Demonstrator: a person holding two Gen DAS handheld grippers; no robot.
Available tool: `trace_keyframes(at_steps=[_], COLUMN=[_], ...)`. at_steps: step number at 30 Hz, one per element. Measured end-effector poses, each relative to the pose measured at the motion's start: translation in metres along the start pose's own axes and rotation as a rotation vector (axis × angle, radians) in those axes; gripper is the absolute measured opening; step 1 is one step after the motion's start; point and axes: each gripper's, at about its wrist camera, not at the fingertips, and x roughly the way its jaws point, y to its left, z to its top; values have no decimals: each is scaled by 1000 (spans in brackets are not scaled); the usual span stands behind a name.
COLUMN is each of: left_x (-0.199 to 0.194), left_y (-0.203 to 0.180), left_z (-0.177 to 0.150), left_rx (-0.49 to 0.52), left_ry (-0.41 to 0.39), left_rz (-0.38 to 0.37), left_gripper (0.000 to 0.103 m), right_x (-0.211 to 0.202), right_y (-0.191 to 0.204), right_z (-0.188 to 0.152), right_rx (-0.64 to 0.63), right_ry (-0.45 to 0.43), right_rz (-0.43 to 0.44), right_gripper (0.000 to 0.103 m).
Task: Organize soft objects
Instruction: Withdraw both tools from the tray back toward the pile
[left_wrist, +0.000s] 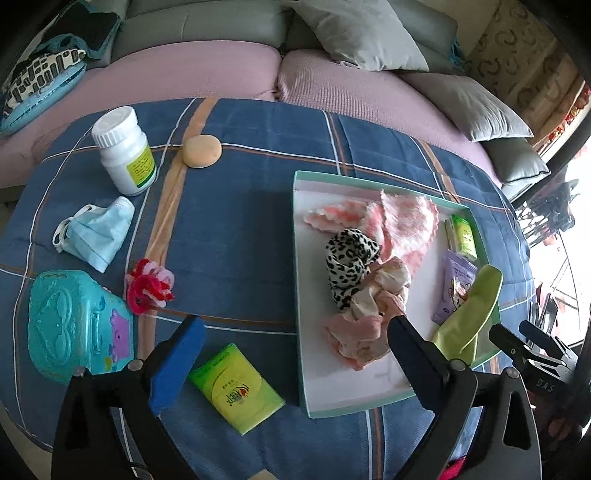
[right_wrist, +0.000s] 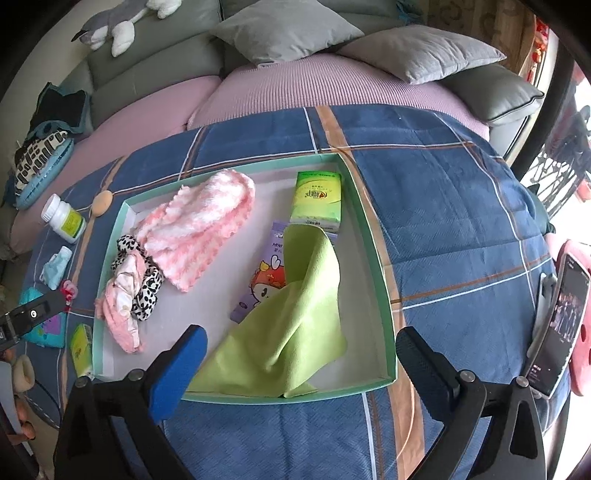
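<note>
Both claws are spread wide with nothing between their pads: the left claw (left_wrist: 295, 354) hangs over the blanket (left_wrist: 240, 206) beside the box's left wall, the right claw (right_wrist: 301, 354) over the box's near edge.

The box (right_wrist: 384, 295) already carries the pink towel (right_wrist: 199, 236), two scrunchies (right_wrist: 129, 291), a tissue pack (right_wrist: 316, 199), a purple pack (right_wrist: 266, 280) and the green cloth (right_wrist: 295, 325). Outside it, on the blanket, lie a second tissue pack (left_wrist: 236, 386), the mask (left_wrist: 94, 236), the red flower (left_wrist: 147, 284) and the sponge (left_wrist: 202, 150).

The likeliest trouble is the green cloth: it lies against the near wall, so a claw passing low could snag it and drag it out. The blanket is soft and may bunch under a closing claw, so a thin item like the mask could be pinched together with it. The bottle (left_wrist: 123, 151) and the teal case (left_wrist: 77, 325) look hard, and picking them up by mistake would spoil the sorting.

The left view shows the loose items clearly; the right view crowds them at its edge. Only the right view shows the phone (right_wrist: 557, 325) on its stand by the blanket's right edge.
</note>
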Motion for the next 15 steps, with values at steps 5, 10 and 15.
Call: trace_keyframes(at_steps=[5,10,15], left_x=[-3,-10,-18], left_y=[2,0,2], left_z=[1,3,5], left_rx=[-5,13,20], left_ry=[-27,-65,-85], left_rz=[-15,-12,-9], left_gripper=[99,99,99], right_x=[-1,-4,-8], right_y=[1,6,9], right_z=[0,1,2], right_rx=[-5,-16,-22], right_ry=[-3,-12,-24], right_rz=[4,7,11], right_gripper=[103,103,103])
